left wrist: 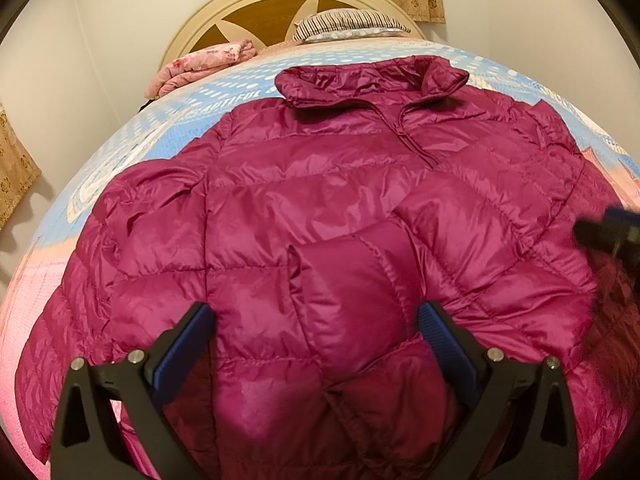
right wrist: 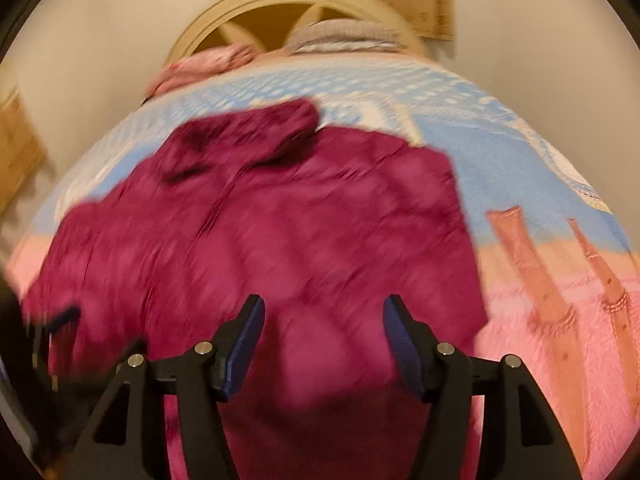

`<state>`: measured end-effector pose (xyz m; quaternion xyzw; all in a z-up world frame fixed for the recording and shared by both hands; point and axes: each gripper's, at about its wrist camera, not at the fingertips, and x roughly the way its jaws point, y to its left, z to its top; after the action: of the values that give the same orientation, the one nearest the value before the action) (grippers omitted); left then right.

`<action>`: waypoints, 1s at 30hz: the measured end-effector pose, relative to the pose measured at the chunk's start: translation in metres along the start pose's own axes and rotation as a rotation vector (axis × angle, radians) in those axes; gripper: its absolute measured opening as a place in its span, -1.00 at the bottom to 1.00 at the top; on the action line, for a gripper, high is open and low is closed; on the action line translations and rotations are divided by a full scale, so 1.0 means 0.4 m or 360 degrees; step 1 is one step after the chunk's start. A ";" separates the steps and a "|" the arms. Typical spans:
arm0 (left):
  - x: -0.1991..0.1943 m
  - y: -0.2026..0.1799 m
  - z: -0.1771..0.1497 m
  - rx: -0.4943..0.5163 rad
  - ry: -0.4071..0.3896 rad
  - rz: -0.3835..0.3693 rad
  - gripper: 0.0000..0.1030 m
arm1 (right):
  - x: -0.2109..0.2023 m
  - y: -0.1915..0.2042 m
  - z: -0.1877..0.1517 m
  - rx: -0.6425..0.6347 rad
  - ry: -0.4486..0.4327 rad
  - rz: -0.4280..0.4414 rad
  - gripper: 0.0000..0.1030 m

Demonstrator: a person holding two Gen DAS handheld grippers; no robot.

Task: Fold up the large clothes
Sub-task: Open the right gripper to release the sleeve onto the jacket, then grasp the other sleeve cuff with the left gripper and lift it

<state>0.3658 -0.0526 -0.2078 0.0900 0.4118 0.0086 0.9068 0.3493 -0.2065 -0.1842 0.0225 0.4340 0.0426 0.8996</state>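
Observation:
A magenta quilted puffer jacket (left wrist: 320, 200) lies front up on the bed, collar toward the headboard, with its right sleeve folded across the chest. My left gripper (left wrist: 316, 312) is open and empty above the jacket's lower middle. My right gripper (right wrist: 324, 312) is open and empty above the jacket's (right wrist: 280, 220) lower right part; that view is blurred by motion. The right gripper also shows at the right edge of the left wrist view (left wrist: 608, 232). The left gripper shows dimly at the left edge of the right wrist view (right wrist: 52, 328).
The bed has a blue and pink printed cover (right wrist: 520, 168). A striped pillow (left wrist: 352, 24) and a folded pink floral blanket (left wrist: 200, 68) lie by the cream headboard (left wrist: 224, 4). Curtains (left wrist: 16, 164) hang on the left wall.

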 end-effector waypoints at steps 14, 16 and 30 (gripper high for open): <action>-0.109 0.120 -0.031 -0.0155 -0.0068 -0.0119 1.00 | 0.064 -0.003 -0.052 -0.0014 -0.0023 -0.0041 0.26; -0.175 0.178 -0.058 -0.0141 -0.0160 -0.0045 1.00 | 0.063 0.000 -0.054 -0.0010 -0.0027 -0.0036 0.26; -0.261 0.701 -0.343 -0.0761 -0.0101 0.0337 1.00 | 0.053 -0.004 -0.062 0.0001 -0.0047 -0.0014 0.30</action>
<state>0.2104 0.2352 -0.1706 -0.0839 0.3577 0.1977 0.9088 0.3432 -0.2062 -0.2162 0.0213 0.4209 0.0382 0.9061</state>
